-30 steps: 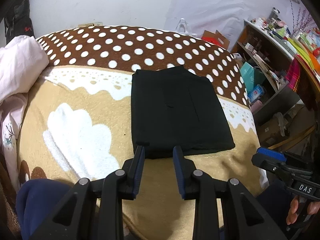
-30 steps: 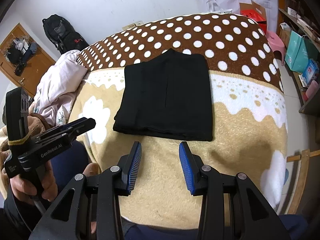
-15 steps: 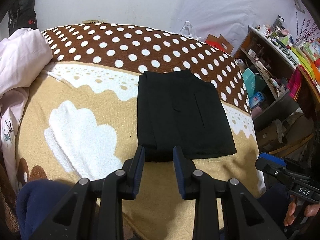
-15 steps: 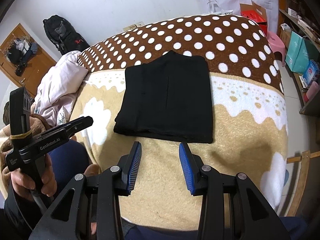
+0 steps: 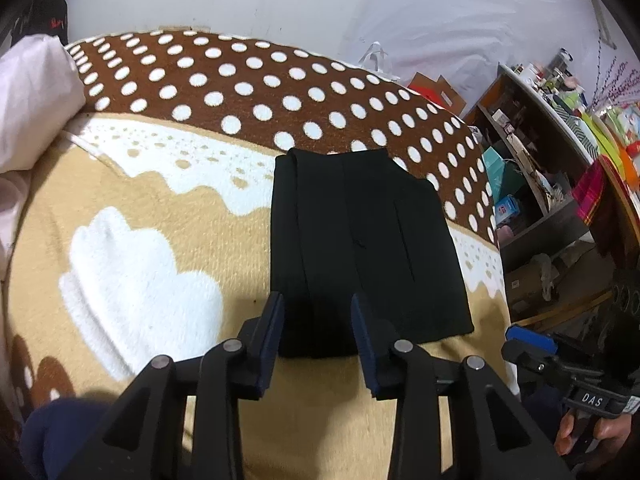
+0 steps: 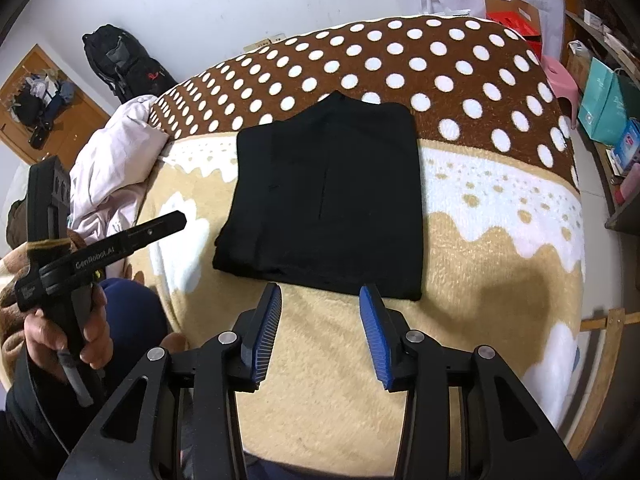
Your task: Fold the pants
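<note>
The black folded pants lie flat on the tan and brown polka-dot blanket; left tongs gape over their near edge, right tongs gape just short of it

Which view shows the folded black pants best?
The right wrist view: the whole pants lie unobstructed on the blanket, all edges visible. In the left wrist view, the pants have their near edge partly hidden behind the open left tool.
</note>
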